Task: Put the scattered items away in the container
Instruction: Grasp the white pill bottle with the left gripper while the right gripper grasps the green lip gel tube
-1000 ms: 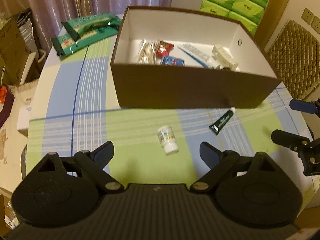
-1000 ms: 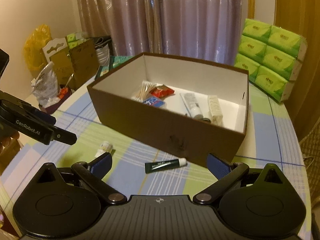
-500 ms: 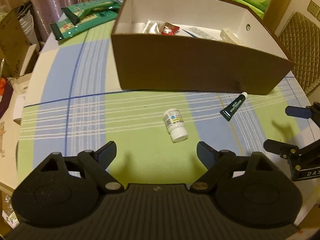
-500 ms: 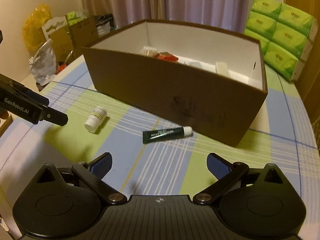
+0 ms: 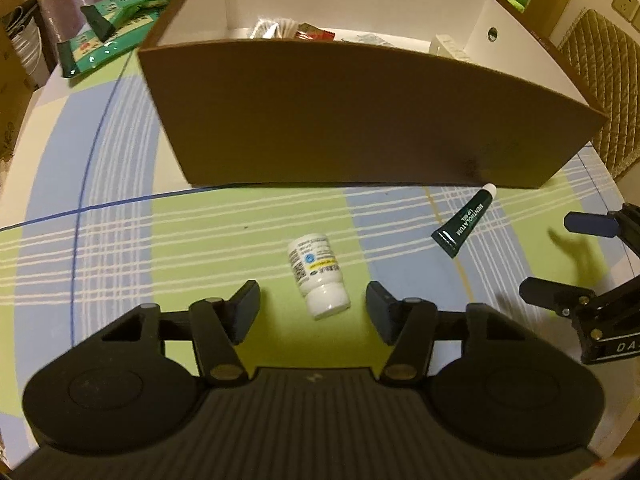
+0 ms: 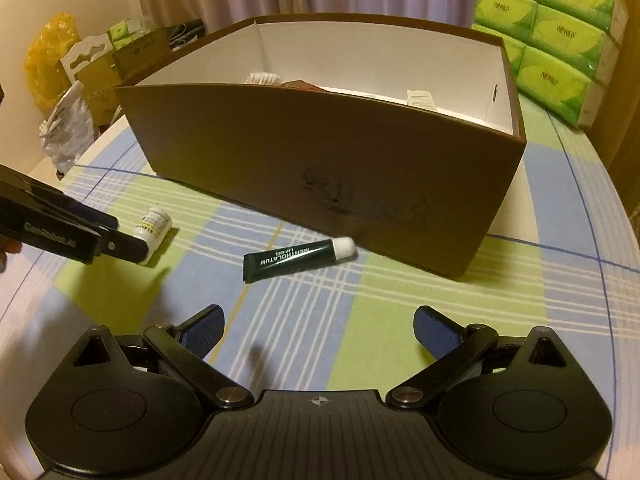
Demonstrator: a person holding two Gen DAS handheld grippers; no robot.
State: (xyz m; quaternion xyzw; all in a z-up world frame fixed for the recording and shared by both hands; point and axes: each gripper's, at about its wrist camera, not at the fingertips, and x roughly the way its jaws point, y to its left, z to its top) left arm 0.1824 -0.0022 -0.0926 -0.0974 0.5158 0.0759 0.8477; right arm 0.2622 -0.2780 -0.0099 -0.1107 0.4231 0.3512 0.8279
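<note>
A small white pill bottle (image 5: 318, 276) lies on its side on the checked tablecloth. My left gripper (image 5: 313, 306) is open, low over the table, with the bottle's cap end between its fingertips. The bottle also shows in the right wrist view (image 6: 154, 227), partly behind the left gripper's finger. A dark green lip-gel tube (image 6: 298, 259) lies just before the brown box (image 6: 320, 152); it also shows in the left wrist view (image 5: 466, 220). My right gripper (image 6: 318, 330) is open and empty, short of the tube. The box (image 5: 360, 120) holds several small items.
Green snack packets (image 5: 116, 28) lie at the table's far left. Stacked green tissue packs (image 6: 552, 28) stand behind the box on the right. Bags and cartons (image 6: 80, 80) sit off the table's left edge. A quilted chair back (image 5: 600, 92) stands at the right.
Both grippers have dropped lower and moved forward. The left gripper's fingertips now flank the pill bottle. The right gripper has come closer to the green tube.
</note>
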